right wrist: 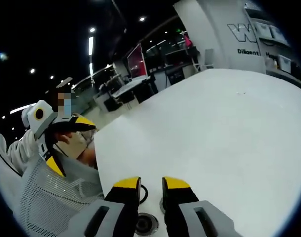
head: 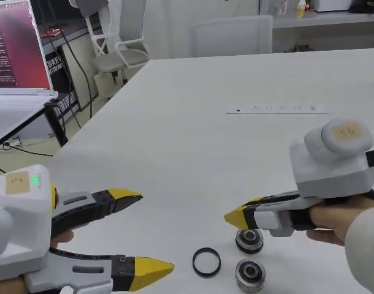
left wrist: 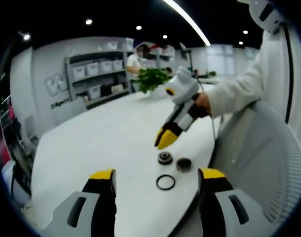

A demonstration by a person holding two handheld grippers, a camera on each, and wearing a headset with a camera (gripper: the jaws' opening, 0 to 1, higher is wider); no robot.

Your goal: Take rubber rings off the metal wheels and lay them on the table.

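Note:
Two metal wheels stand near the table's front edge. One wheel [head: 249, 240] [left wrist: 183, 163] has a black rim; the other wheel [head: 250, 274] [left wrist: 165, 158] shows bare grey metal. A loose black rubber ring [head: 195, 262] [left wrist: 157, 182] lies flat on the table to their left. My right gripper [head: 236, 217] [left wrist: 165, 139] [right wrist: 151, 183] hovers just above the wheels, its jaws a narrow gap apart with nothing between them. My left gripper [head: 144, 231] [left wrist: 157, 174] [right wrist: 69, 143] is held left of the ring, wide open and holding nothing.
The white table [head: 193, 135] stretches far ahead, with a white power strip [head: 276, 109] lying on it. A laptop screen [head: 15, 46] sits on a desk at the left, and office chairs [head: 113, 37] stand beyond the table. A mesh chair back [left wrist: 259, 163] is beside the person.

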